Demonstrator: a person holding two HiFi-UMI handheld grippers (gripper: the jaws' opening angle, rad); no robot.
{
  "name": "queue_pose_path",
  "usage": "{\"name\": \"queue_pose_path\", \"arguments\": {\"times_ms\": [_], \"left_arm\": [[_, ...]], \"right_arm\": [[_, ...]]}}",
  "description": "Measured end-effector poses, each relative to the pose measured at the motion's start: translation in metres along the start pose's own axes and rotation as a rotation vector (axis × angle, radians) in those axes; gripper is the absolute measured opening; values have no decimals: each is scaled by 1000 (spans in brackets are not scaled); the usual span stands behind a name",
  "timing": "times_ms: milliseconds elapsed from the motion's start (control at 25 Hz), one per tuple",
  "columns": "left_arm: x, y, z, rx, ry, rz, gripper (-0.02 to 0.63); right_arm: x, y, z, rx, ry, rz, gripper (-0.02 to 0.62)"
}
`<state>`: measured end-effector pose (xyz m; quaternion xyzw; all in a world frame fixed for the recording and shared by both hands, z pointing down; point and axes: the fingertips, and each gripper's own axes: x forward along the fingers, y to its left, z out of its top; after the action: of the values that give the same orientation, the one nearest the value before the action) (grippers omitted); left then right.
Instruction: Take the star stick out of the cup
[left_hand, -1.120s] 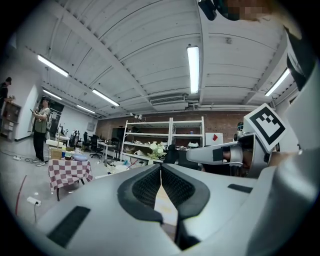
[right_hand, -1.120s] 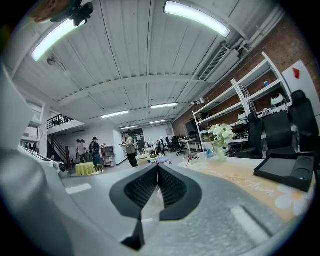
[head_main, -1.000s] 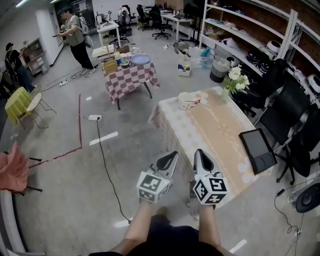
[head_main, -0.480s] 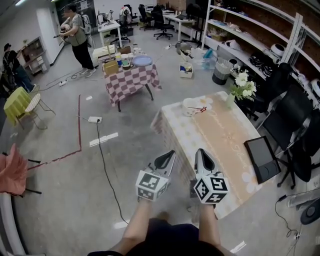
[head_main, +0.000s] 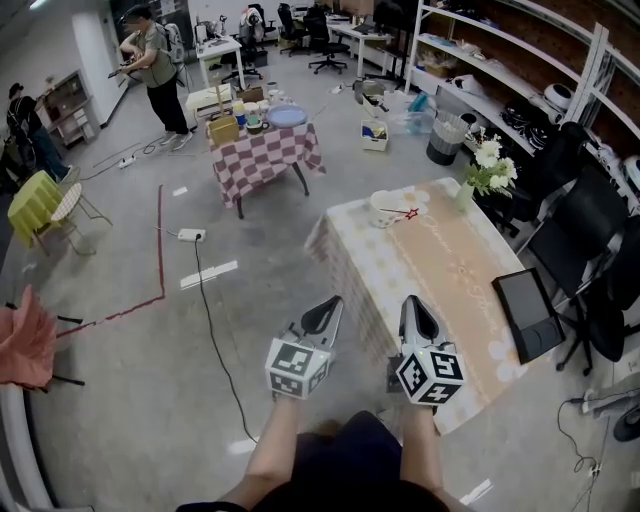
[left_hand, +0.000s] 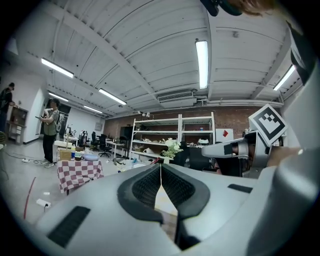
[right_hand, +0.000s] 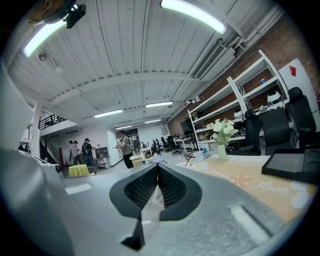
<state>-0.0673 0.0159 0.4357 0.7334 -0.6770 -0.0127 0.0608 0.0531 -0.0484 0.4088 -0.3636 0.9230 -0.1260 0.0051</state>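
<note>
Jaws on both grippers are pressed together w/ nothing between them. Left gripper and right gripper are empty, held side by side just off the near end of the long table w/ pale patterned cloth.

Target is the thin red star stick, sitting in the round white cup at the table's far left corner. That's straight ahead of the jaws and well apart from both, w/ nearly the whole tabletop in between. Cup lines up approx between the two grippers, a bit closer to the right one's line, so right looks like the nearer pick. Right gripper view also shows the stick just right of its jaw tips, far off.

Stick's long axis: seems to lean low over the rim, star end out toward the person's right, tho it's small at this range. Next move prob needs a walk fwd along the table's left side, jaws opened on the way.
</note>
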Motion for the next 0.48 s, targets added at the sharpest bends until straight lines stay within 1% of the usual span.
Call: {"name": "queue_pose_path", "arguments": {"times_ms": [200,360,480], "left_arm": [[-12,-6,3,-3,-13,5,12],[-19,-11,-3,8,1,5,12],[-20,-9,-7,0,8,14,12]], "right_arm": [[-17,-2,-1,7,-11,-13,3],[-27,-4,-10,16,1,-25,3],[-30,-9,-13,21,4,-35,3]]}}
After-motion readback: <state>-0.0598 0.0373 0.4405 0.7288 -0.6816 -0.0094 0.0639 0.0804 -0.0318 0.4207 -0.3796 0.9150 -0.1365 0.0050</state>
